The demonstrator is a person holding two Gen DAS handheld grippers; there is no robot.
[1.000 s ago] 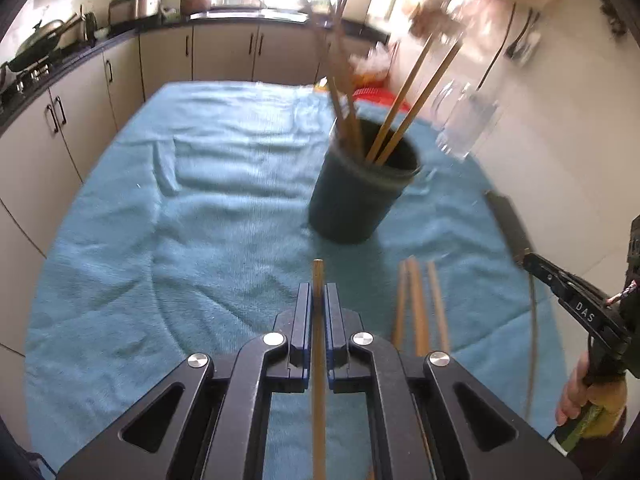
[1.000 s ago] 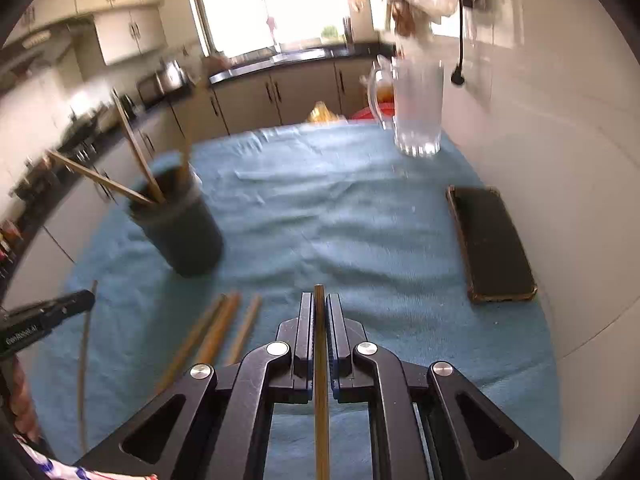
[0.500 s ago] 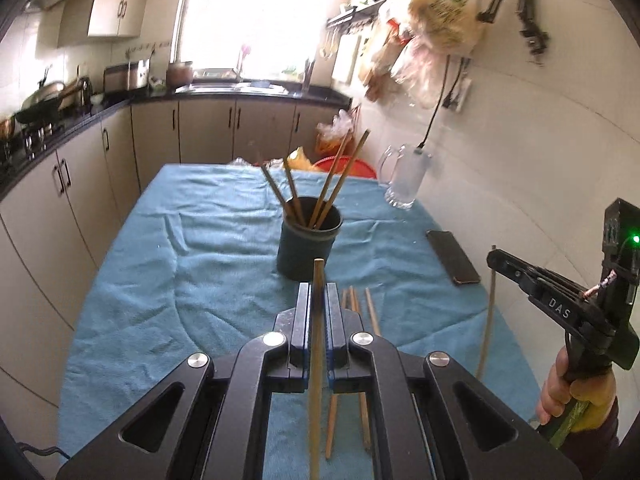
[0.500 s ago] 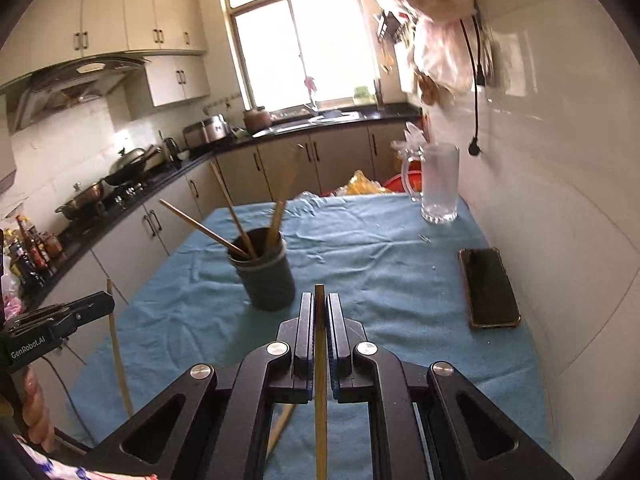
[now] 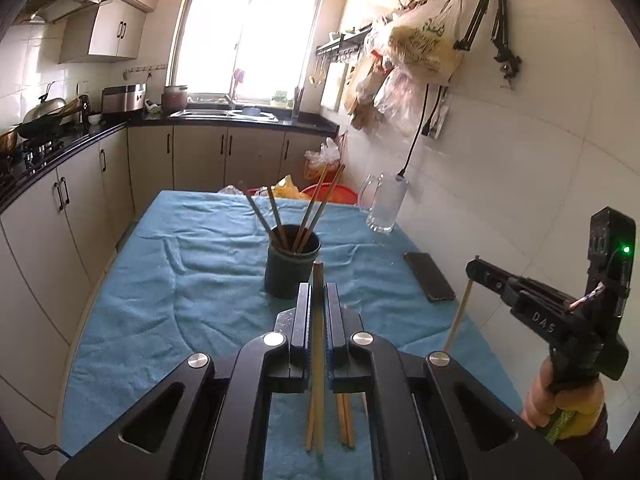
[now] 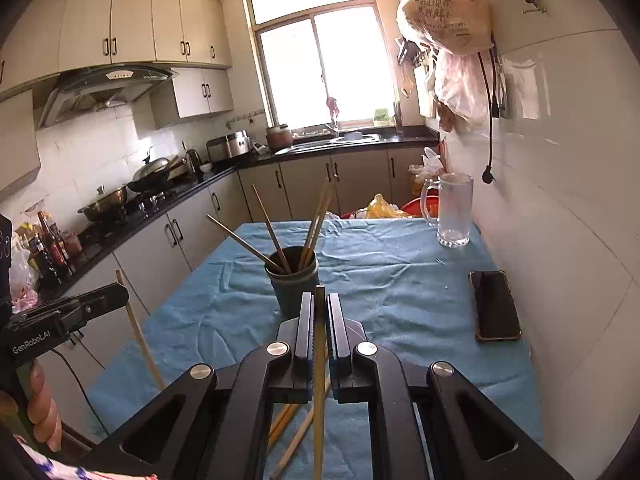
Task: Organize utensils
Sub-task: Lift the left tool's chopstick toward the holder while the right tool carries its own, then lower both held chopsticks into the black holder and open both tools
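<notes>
Both tools risen, left tool (image 5: 318, 304) clamping chopstick (image 5: 318, 344), holder (image 5: 291, 262) beyond

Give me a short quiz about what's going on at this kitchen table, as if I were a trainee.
1. True or false: the left gripper is empty.
2. How many chopsticks already stand in the dark cup?
3. What lies on the blue cloth nearest the tiled wall: a) phone b) spoon c) plate?

Key
1. False: it is shut on a chopstick, as is the right gripper on its own chopstick.
2. Four.
3. a, the phone, nearer the camera than the glass mug.
</notes>
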